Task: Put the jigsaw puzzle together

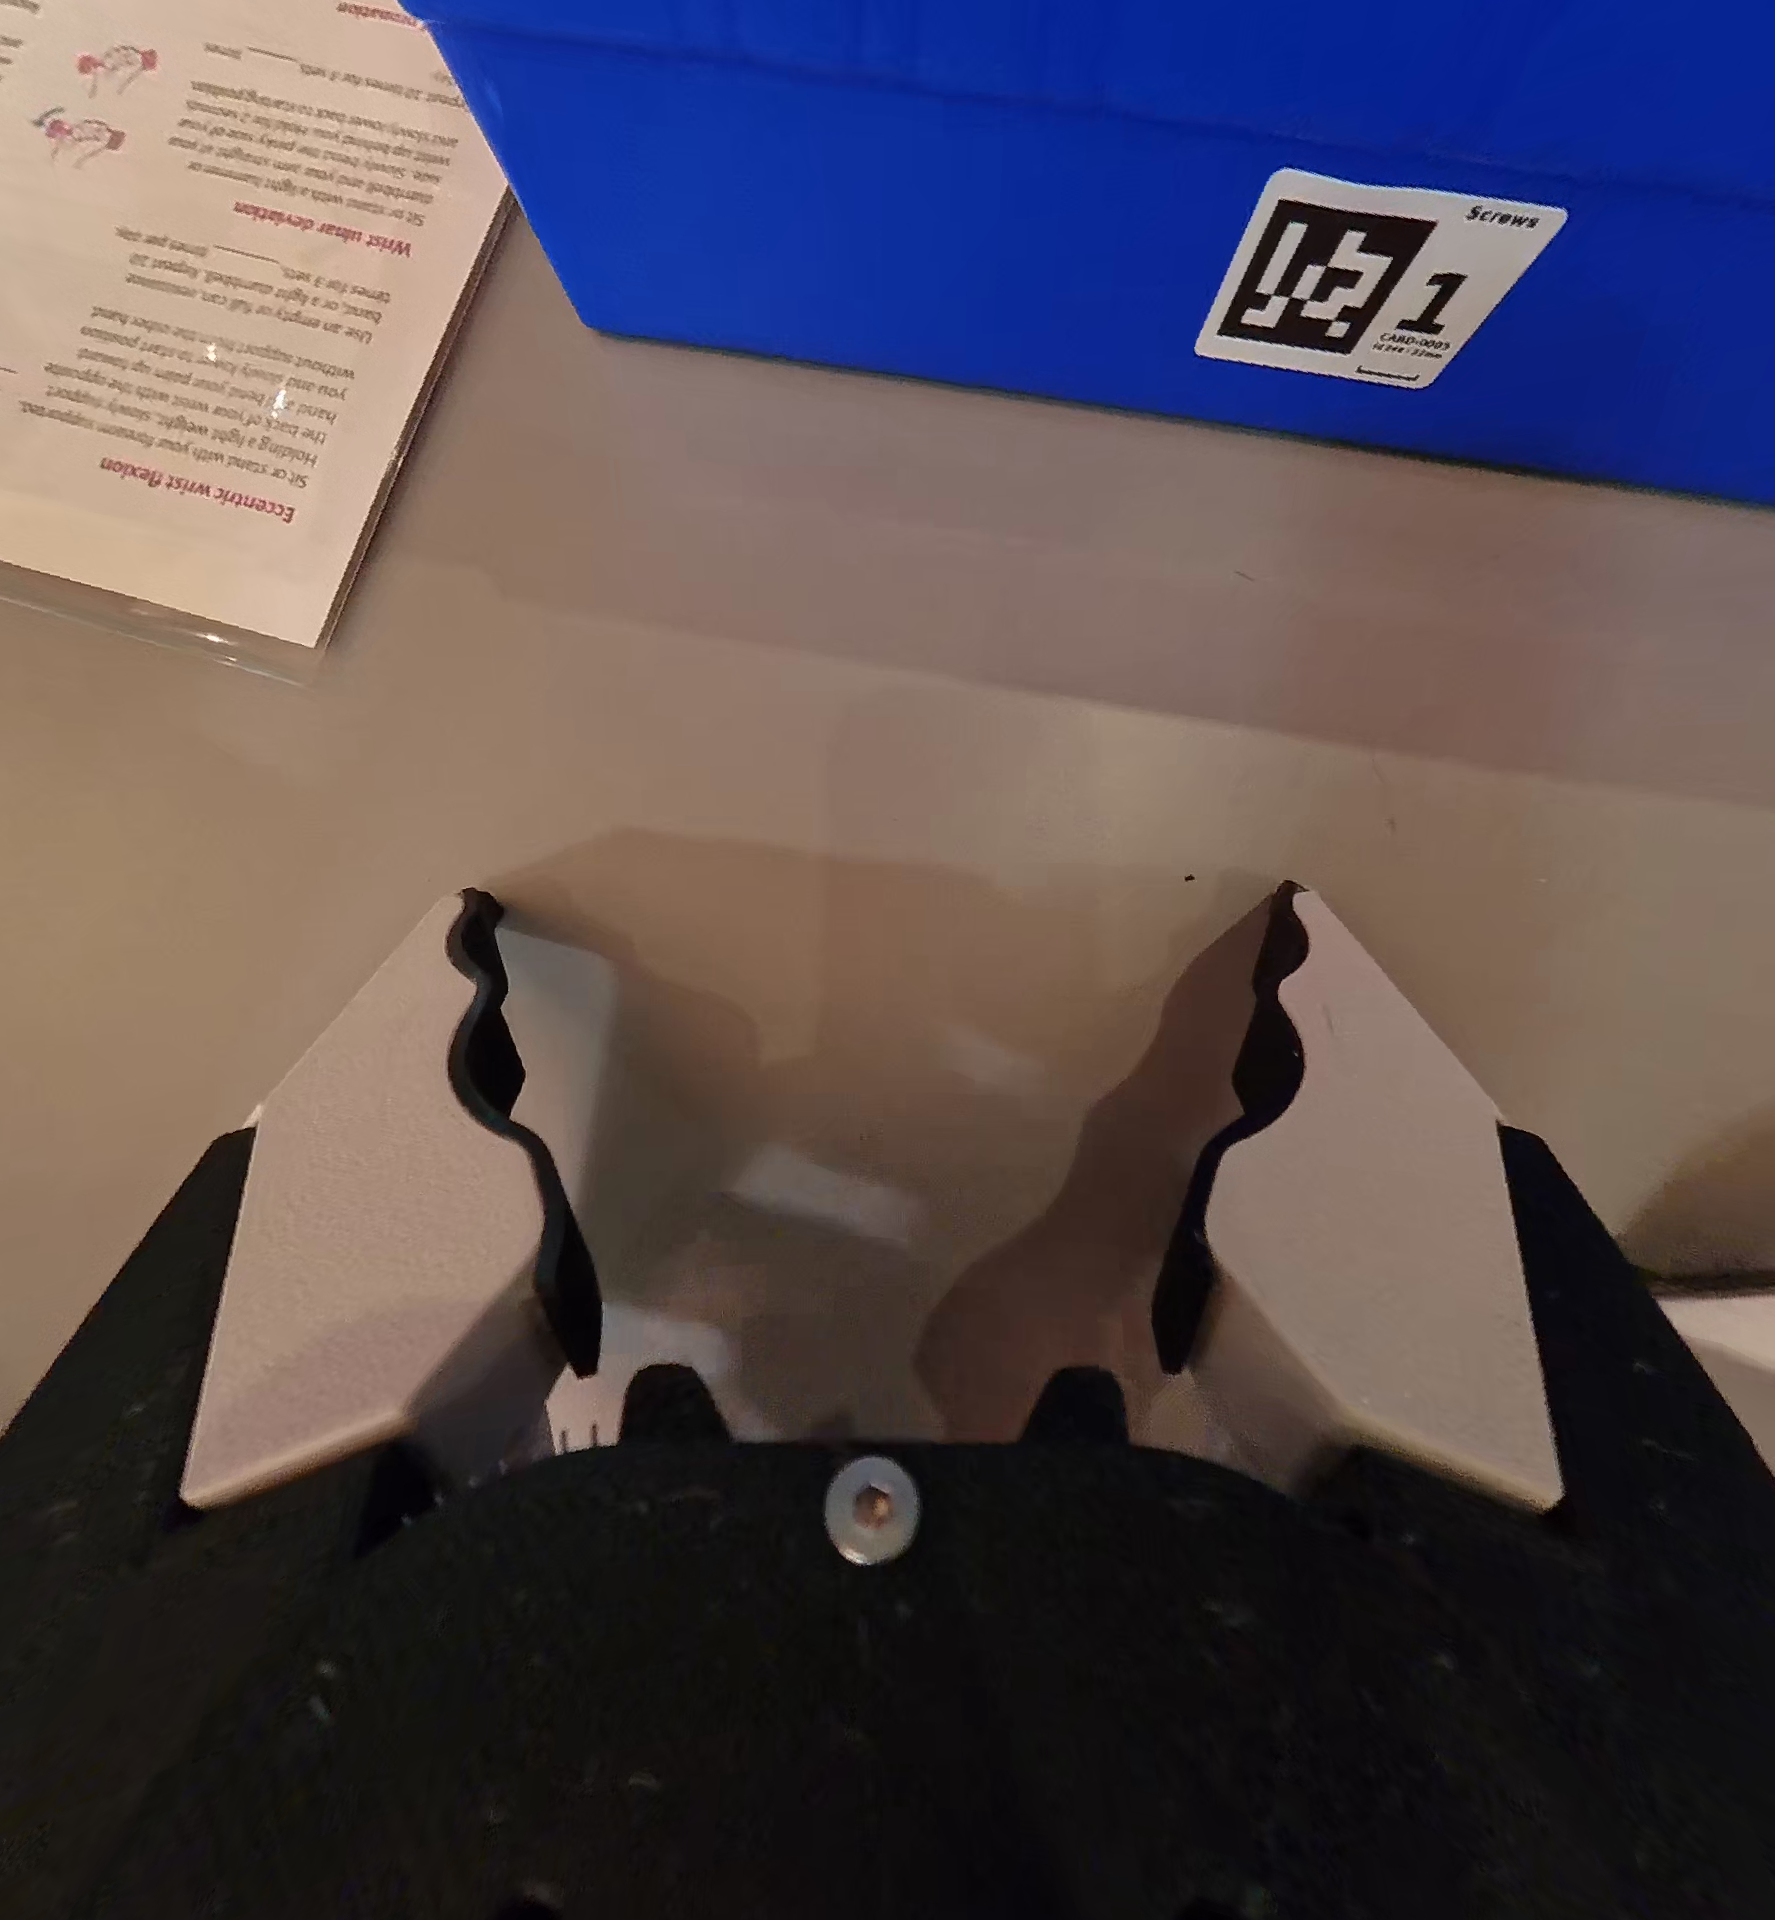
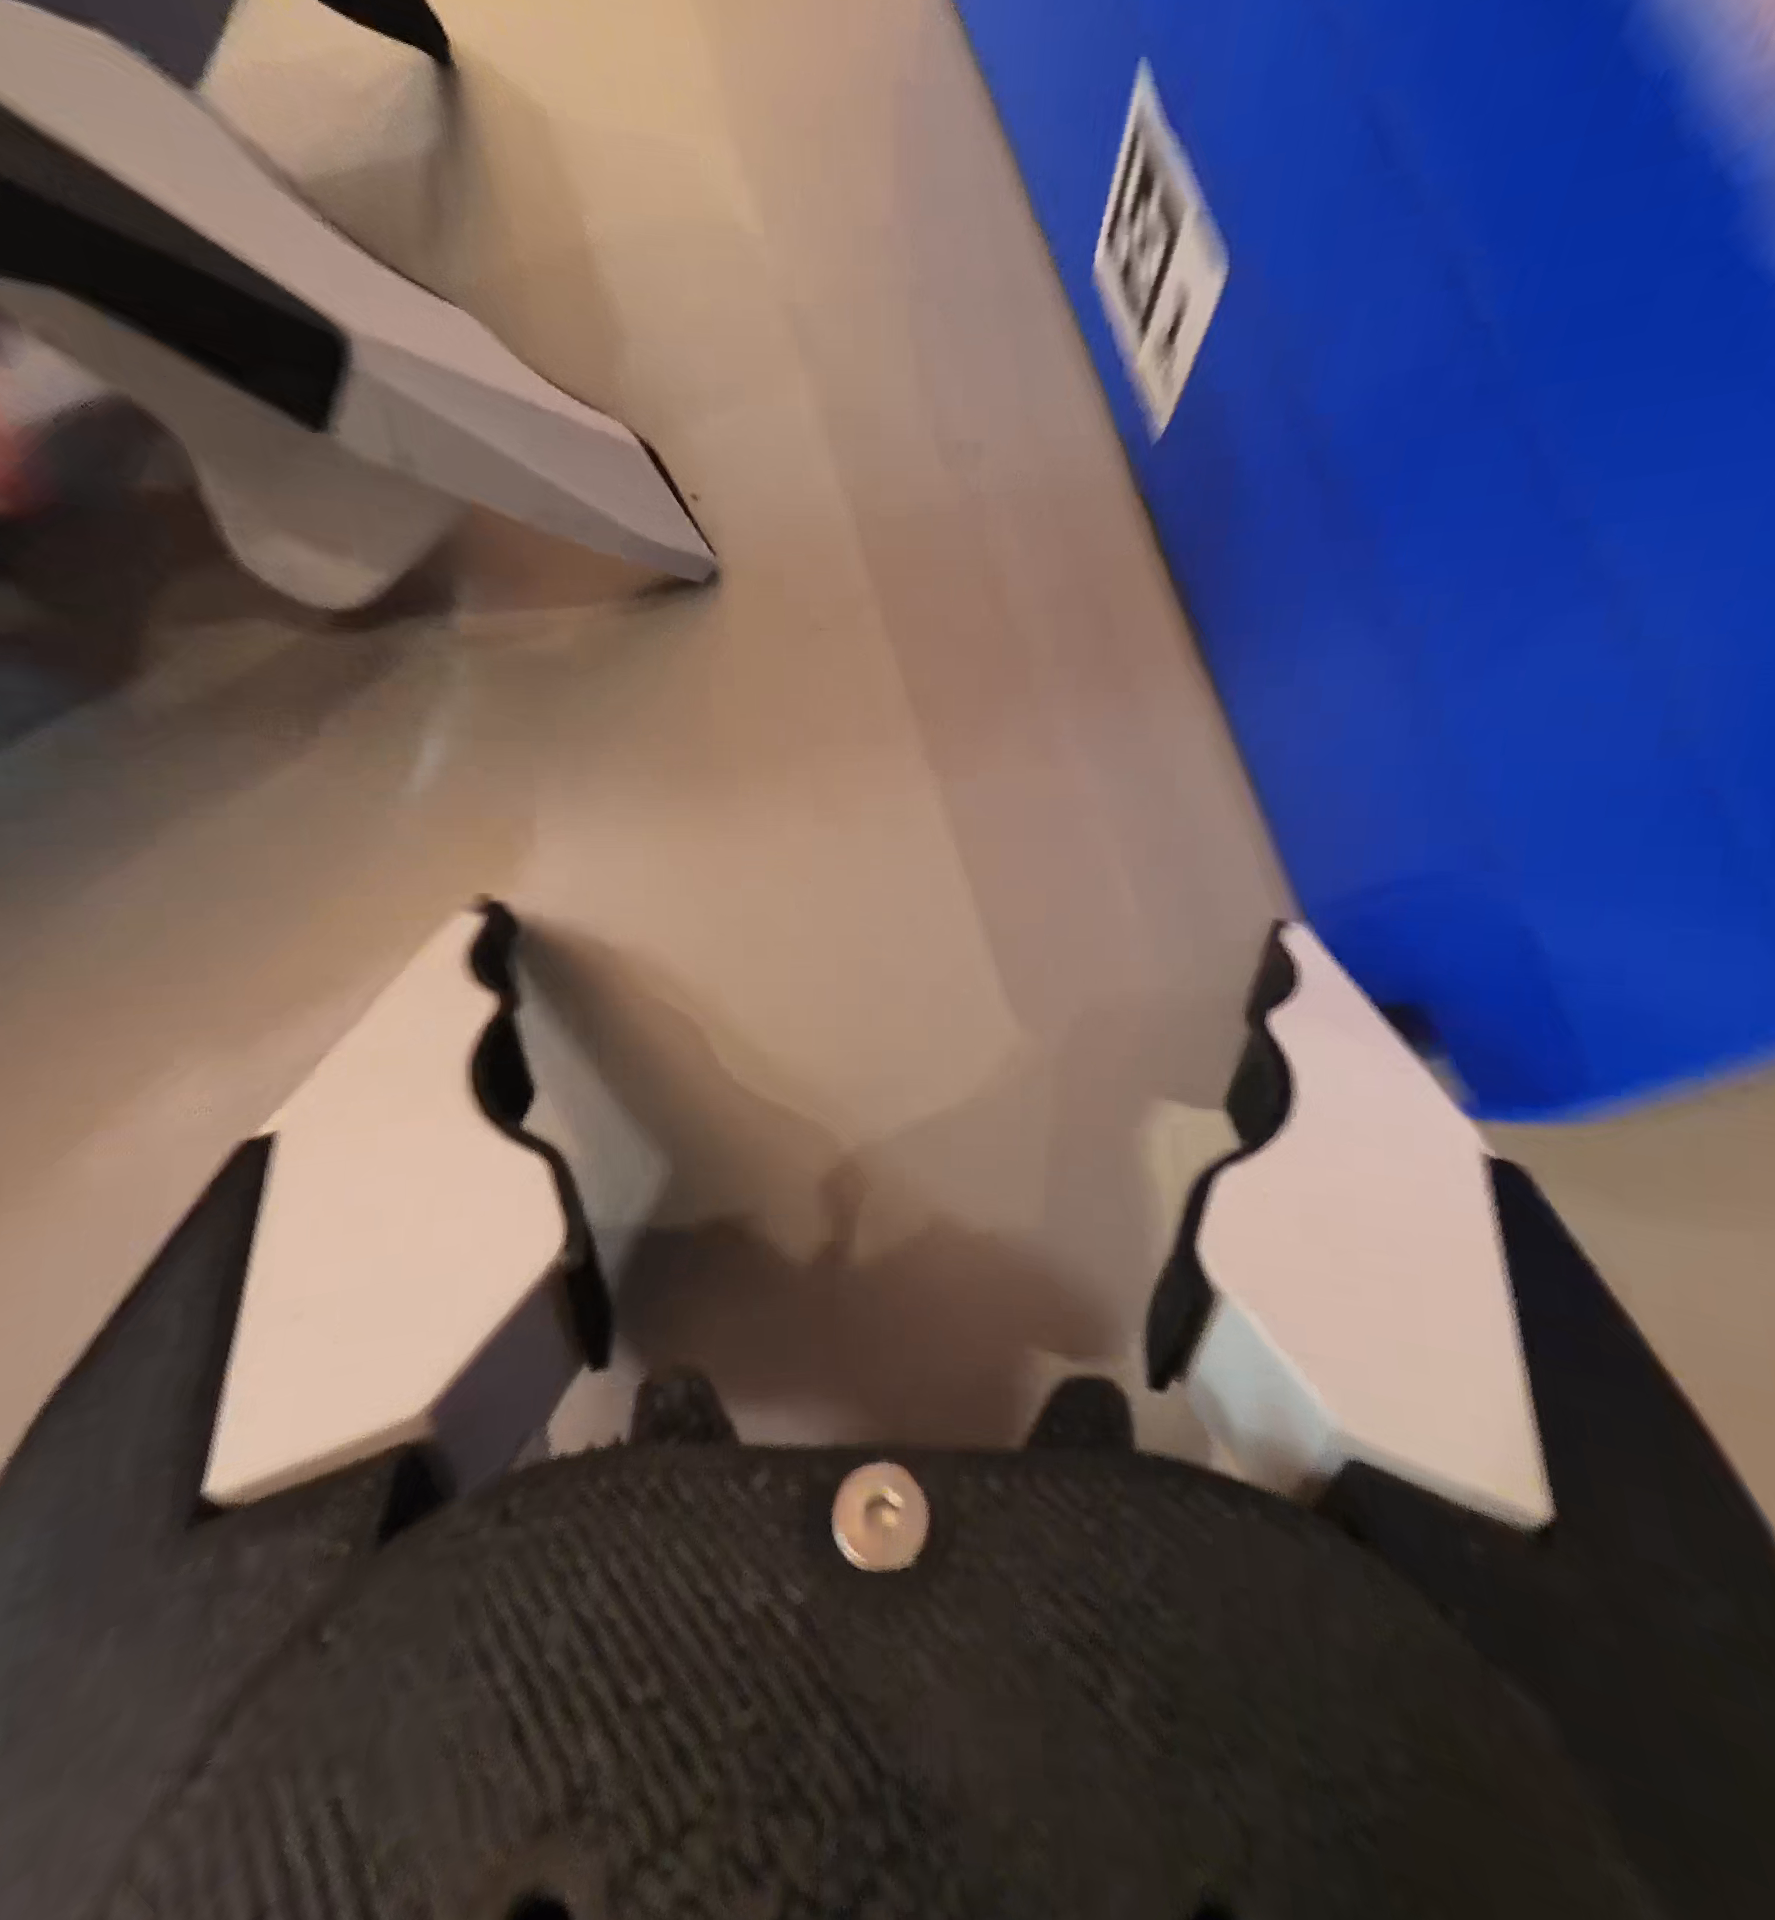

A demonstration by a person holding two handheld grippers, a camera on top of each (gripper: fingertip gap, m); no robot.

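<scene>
No jigsaw piece shows in either view. My left gripper [image 1: 878, 904] is open and empty, its white fingers with black wavy pads spread wide over the bare grey table [image 1: 862, 675], pointing at a blue bin [image 1: 1226, 208]. My right gripper [image 2: 883, 920] is open and empty too, low over the same table [image 2: 810, 727]; its view is blurred. The left gripper [image 2: 509, 457] also shows in the right wrist view at upper left, its fingertip close to the table. The blue bin [image 2: 1537, 520] stands just right of my right gripper's right finger.
The blue bin carries a white sticker with a black square code [image 1: 1376, 281], also seen blurred in the right wrist view [image 2: 1163, 249]. A printed sheet in a clear sleeve [image 1: 166, 312] lies at the far left. A dark cable [image 1: 1745, 1276] runs at the right edge.
</scene>
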